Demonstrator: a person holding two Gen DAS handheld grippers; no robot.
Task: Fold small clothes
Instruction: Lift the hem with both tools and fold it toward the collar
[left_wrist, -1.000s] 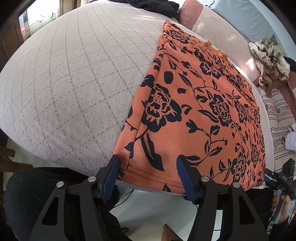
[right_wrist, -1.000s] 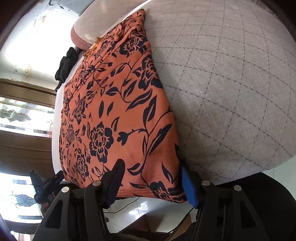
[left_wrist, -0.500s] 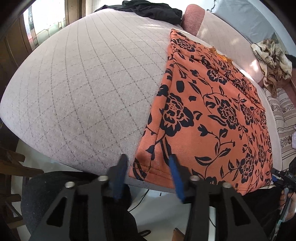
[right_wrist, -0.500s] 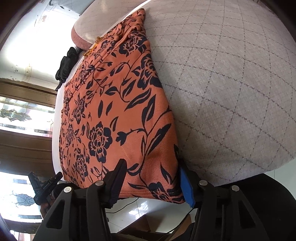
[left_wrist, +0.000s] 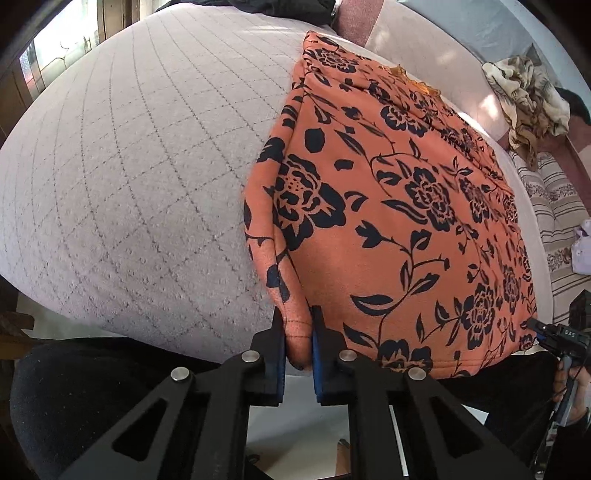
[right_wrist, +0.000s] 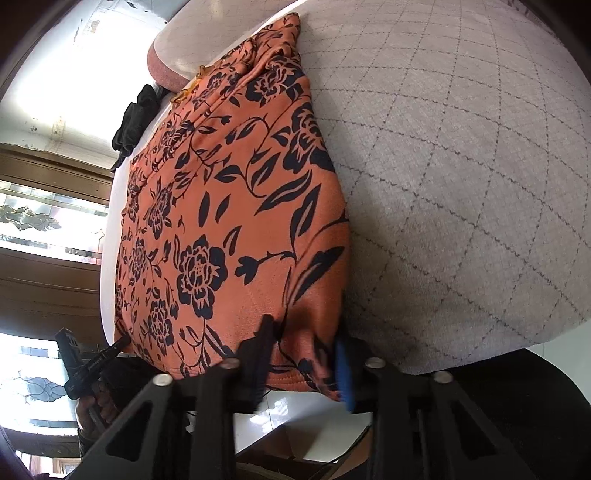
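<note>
Orange floral garment flat on quilted grey mattress, hem at near edge. Left gripper closing, near-left hem corner bunched btw pads. Right gripper closing on opposite hem corner, fabric btw fingers. Black clothing at far end

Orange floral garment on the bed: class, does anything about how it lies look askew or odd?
Mostly flat. The orange floral garment overhangs the near edge of the quilted bed. Its two near corners bunch where the closing left hand-held gripper and right hand-held gripper pinch the hem.
</note>
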